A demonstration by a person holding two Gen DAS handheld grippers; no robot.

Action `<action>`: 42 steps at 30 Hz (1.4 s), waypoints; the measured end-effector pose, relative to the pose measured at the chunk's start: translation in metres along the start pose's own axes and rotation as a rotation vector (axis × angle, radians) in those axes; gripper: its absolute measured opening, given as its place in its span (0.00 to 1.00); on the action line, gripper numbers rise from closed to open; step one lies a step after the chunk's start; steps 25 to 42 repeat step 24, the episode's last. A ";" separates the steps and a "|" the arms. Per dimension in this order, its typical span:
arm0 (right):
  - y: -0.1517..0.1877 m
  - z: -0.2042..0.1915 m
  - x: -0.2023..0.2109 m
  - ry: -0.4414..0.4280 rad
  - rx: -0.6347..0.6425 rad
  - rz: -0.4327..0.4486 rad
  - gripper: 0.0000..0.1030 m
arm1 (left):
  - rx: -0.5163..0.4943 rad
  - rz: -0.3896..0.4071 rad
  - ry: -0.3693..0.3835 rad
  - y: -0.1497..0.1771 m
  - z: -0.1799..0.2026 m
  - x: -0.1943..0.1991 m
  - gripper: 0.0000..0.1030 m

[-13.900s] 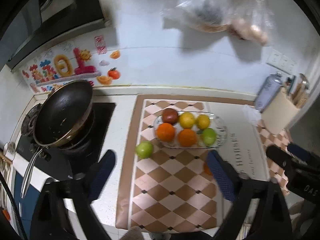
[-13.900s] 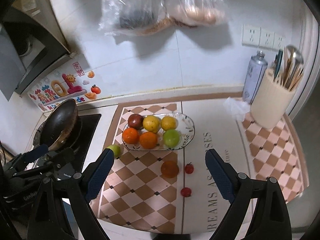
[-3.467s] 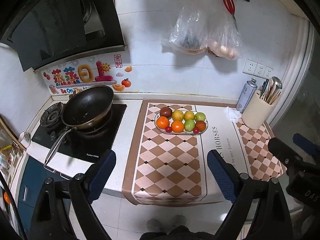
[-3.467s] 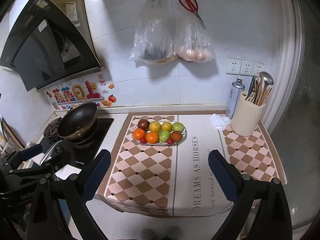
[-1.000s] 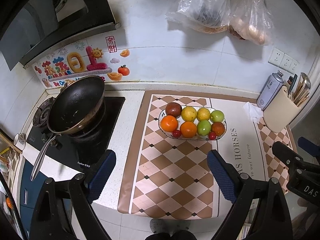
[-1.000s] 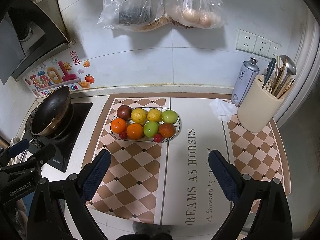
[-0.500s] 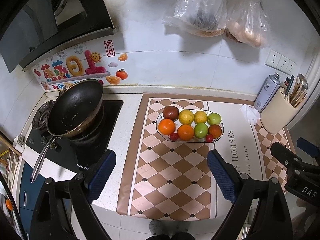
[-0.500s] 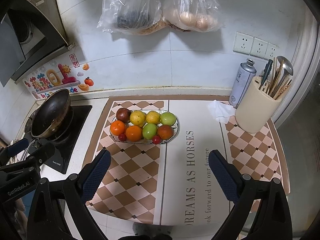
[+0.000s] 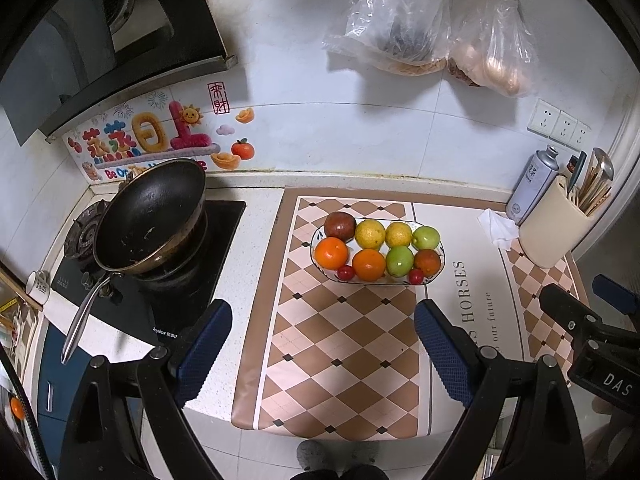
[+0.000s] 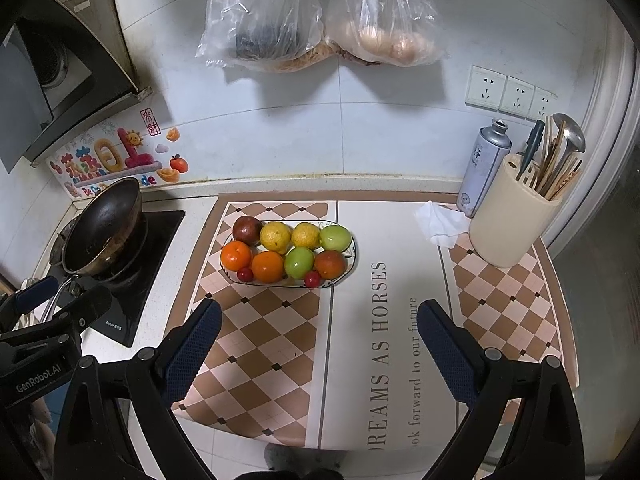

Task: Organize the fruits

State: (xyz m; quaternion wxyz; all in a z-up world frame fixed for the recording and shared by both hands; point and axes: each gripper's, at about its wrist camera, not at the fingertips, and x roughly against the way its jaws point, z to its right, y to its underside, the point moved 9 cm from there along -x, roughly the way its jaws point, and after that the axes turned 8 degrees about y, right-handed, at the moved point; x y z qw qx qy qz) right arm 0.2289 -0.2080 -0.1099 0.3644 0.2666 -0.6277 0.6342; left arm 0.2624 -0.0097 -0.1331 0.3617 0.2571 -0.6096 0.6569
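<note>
Counter (image 9: 260, 216) runs under a white tiled wall. A checkered mat (image 9: 340, 344) covers its middle, with printed lettering on its white panel.

Left of the mat: black cooktop (image 9: 160, 300) carrying a dark wok (image 9: 154, 216), handle pointing toward the near edge.

Two clear plastic bags (image 10: 316, 12) hang on the wall above the counter, contents dim.

Right rear corner: cream utensil holder (image 10: 508, 224) filled with chopsticks and ladles, a grey canister (image 10: 482, 168) just beside it, and a crumpled white tissue (image 10: 438, 222) at its foot.

Oval plate (image 9: 439, 264) sits on the mat's far half, well apart from both tools. All the fruit lies on it. Back row: dark red fruit (image 9: 340, 224), two yellow citrus (image 9: 370, 234), green apple (image 9: 426, 237). Front row: two oranges (image 9: 331, 253), a second green apple (image 9: 399, 261), a reddish-orange fruit (image 9: 427, 262). Two small red tomatoes (image 9: 346, 272) sit at the plate's near rim, touching the front row.

Left gripper (image 9: 322, 348): jaws spread wide, blue pads holding nothing, raised above the mat's near half.

Right gripper (image 10: 318, 344): jaws equally wide, nothing between them, also above the mat and clear of the plate.
</note>
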 end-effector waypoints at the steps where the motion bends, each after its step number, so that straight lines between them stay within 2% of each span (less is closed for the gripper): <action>1: 0.000 0.000 0.000 0.000 -0.001 0.000 0.97 | -0.001 0.001 -0.001 0.000 0.000 0.000 0.91; 9: -0.002 0.002 0.005 0.000 0.006 0.003 0.97 | 0.007 0.018 -0.013 0.001 0.001 0.005 0.91; 11: -0.002 0.002 0.005 0.001 0.006 0.002 0.97 | 0.009 0.021 -0.013 0.001 0.001 0.006 0.99; 42: -0.003 0.005 0.009 -0.005 0.011 0.006 0.97 | 0.015 0.034 -0.012 0.003 0.002 0.008 0.99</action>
